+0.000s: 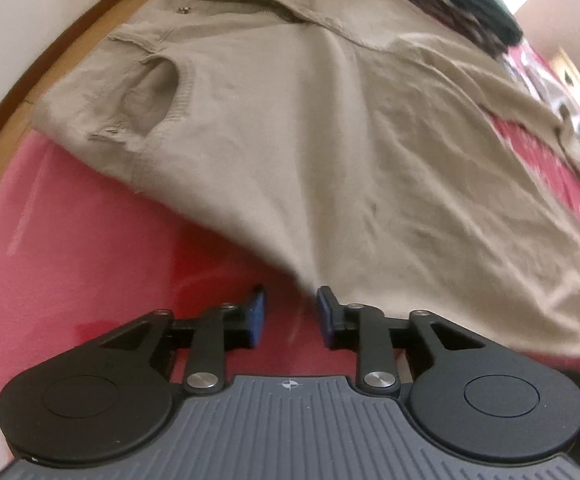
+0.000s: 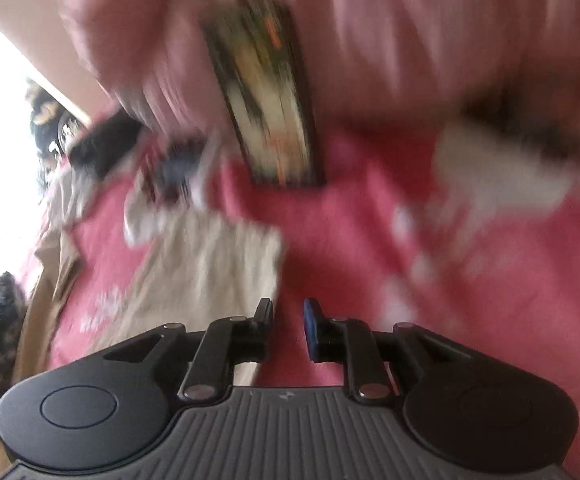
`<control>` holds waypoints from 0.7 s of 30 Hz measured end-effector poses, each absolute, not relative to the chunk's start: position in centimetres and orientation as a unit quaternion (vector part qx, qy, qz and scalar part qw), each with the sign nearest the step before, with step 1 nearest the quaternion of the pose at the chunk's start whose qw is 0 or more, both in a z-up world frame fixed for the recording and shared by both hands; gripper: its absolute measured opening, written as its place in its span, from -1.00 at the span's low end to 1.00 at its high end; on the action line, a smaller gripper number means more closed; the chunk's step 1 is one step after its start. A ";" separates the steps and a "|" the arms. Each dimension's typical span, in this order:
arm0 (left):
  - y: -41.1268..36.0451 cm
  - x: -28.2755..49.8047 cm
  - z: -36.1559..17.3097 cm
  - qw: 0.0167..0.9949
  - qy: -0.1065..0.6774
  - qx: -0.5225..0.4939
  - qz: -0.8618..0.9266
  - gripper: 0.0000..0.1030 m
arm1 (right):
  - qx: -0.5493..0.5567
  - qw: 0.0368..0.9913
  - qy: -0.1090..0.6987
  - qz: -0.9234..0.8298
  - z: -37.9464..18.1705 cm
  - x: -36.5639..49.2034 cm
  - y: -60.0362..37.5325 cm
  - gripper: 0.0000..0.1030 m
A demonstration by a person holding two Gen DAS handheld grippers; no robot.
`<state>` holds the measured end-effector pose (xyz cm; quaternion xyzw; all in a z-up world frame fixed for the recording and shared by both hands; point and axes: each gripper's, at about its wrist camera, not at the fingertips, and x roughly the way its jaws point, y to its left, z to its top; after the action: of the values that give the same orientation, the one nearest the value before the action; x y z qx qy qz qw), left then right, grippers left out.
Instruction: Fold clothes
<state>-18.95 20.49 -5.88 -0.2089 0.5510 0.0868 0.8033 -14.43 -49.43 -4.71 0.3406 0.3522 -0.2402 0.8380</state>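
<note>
1. Red bedcover (image 1: 90, 216) with pale blotches; wooden bed edge (image 1: 70, 48) against a white wall.
2. Beige trousers (image 1: 330, 140) lie spread flat on the cover, the waistband far from the camera.
3. Left gripper (image 1: 290, 312): jaws slightly apart, empty, at the trousers' near edge.
4. Right gripper (image 2: 288, 328): jaws slightly apart, empty, above the cover.
5. Framed picture (image 2: 266, 92) in the right view; blur hides any writing.
</note>
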 end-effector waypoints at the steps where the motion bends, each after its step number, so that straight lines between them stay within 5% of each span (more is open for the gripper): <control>1: 20.7 -19.5 -5.3 0.802 0.558 -0.196 0.085 -0.45 | 0.302 0.862 0.330 -0.239 -3.4 -14.8 -48.6 -0.62; 4: 21.7 -21.3 -3.3 0.804 0.565 -0.165 0.084 -0.45 | 0.187 0.927 0.279 -0.167 -0.3 -13.9 -44.5 -0.62; 8: 21.9 -20.3 -1.0 0.838 0.522 -0.139 0.072 -0.44 | 0.072 0.943 0.313 0.087 -0.3 -8.2 -35.2 -0.62; 15: 19.3 -10.9 -4.4 0.873 0.468 -0.138 0.026 -0.42 | -0.140 0.861 0.301 0.387 -6.7 -2.9 -15.5 -0.66; 21: 18.8 -6.7 -7.0 0.879 0.465 -0.103 0.034 -0.42 | -0.181 0.816 0.324 0.443 -11.4 -1.4 -14.0 -0.81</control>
<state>-6.67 18.81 -7.02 -0.1029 0.4651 0.0339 0.8786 -1.39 -13.99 -11.42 -0.1812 0.3242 0.4435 0.8157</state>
